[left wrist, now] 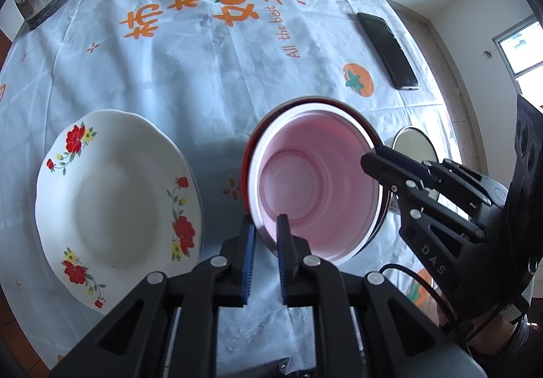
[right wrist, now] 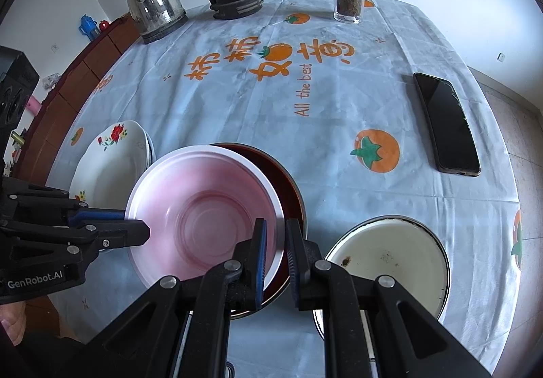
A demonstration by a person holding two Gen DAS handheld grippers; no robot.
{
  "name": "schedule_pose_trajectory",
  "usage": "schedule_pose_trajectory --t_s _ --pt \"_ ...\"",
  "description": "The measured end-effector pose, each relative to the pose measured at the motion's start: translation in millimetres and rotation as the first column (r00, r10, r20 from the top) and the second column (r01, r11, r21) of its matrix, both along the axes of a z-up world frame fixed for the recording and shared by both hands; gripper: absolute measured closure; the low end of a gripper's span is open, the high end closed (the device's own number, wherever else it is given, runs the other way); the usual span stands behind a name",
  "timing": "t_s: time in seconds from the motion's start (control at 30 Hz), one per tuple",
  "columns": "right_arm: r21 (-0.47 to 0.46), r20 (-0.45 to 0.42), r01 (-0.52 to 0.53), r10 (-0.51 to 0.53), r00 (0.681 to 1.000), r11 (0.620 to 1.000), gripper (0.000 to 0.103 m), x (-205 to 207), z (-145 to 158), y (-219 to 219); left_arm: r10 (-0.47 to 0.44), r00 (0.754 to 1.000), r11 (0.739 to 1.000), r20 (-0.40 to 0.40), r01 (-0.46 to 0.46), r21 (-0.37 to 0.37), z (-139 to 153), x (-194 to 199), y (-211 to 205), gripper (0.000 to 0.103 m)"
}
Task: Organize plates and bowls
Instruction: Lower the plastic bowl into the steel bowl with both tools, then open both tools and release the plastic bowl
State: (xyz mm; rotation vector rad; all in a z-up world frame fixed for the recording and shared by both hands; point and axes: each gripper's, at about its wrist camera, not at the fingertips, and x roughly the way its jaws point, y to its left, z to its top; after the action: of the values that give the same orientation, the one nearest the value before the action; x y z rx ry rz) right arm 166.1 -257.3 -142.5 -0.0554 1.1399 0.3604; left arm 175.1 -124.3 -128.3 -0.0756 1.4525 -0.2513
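Two hand-held grippers share one pink bowl over a printed cloth.

From the left: a scalloped white floral plate [right wrist: 112, 164] lies on the counter [right wrist: 339, 174]. The left hand-held gripper [right wrist: 135, 225], marked "GenRobot.AI", pinches the glossy pink bowl's [right wrist: 203, 218] left rim. That bowl nests tilted in a dark red bowl [right wrist: 288, 188]. The right hand-held gripper [right wrist: 275, 259] clamps its right rim. Further right sit a stained white enamel dish [right wrist: 400, 252] and, on the cloth reading "All the best", a black phone [right wrist: 444, 123].
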Motion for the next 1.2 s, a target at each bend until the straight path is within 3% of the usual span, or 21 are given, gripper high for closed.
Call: schedule_pose_trajectory --t_s 0.53,0.67,0.93,1.07,1.2 --pt "0.000 -0.013 -0.003 0.003 1.000 1.000 0.090 0 -1 -1 0.001 1.000 1.000 0.005 -0.001 -0.001 0 3 3 0.089" --pt "0.002 -0.015 -0.003 0.003 1.000 1.000 0.090 1 -3 -1 0.013 1.000 1.000 0.023 -0.013 0.004 2 5 5 0.069" --pt "0.004 -0.007 0.000 0.000 1.000 1.000 0.090 2 -3 -1 0.019 1.000 1.000 0.021 -0.020 0.013 -2 6 7 0.069" --pt "-0.018 0.006 -0.009 0.009 1.000 1.000 0.090 1 -3 1 0.028 0.999 0.999 0.022 -0.028 0.019 -3 7 8 0.057" --pt "-0.027 0.013 -0.010 0.011 1.000 1.000 0.090 1 -3 1 0.038 0.999 0.999 0.012 -0.039 0.024 -5 8 10 0.055"
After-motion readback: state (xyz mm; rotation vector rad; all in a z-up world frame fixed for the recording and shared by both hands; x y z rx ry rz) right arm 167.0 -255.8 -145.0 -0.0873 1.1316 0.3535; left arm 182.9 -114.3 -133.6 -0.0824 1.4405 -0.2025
